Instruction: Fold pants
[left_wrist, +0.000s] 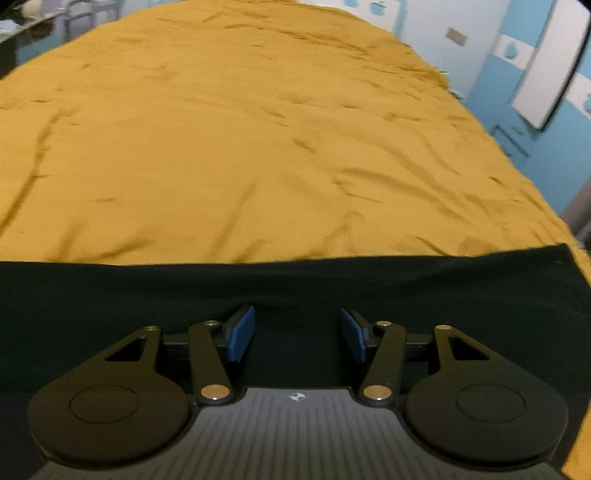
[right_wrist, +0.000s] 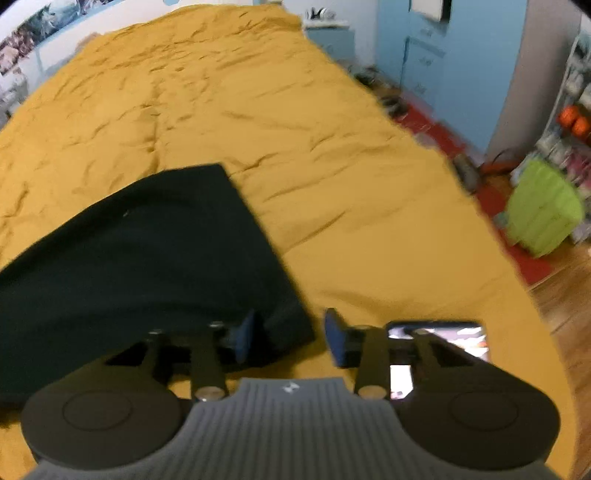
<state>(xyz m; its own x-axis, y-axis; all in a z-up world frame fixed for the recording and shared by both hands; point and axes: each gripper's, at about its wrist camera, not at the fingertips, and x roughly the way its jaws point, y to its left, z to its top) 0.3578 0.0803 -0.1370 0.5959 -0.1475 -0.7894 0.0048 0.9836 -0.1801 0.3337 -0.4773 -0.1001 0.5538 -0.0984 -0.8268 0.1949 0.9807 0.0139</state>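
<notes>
One pair of dark, near-black cloth pants (right_wrist: 147, 251) lies flat, already folded into a compact rectangle, near the close edge of the bed's mustard-yellow wrinkled cover (right_wrist: 295, 129). The left tool (left_wrist: 297, 334) hovers over it, jaws apart, holding nothing. The right tool (right_wrist: 290, 338) straddles its corner, likewise spread, probably to pinch there. A lit phone (right_wrist: 443, 339) lies just beside.

1. A wrinkled mustard bedspread (right_wrist: 332, 177) covers the bed before me.
2. Blue walls (right_wrist: 461, 55) with white panels (left_wrist: 550, 62) stand beyond.
3. To my right lies a wooden floor (right_wrist: 565, 295) with a red rug (right_wrist: 439, 133).
4. A lime-green bag (right_wrist: 543, 214) sits by cluttered shelves (right_wrist: 576, 110).
</notes>
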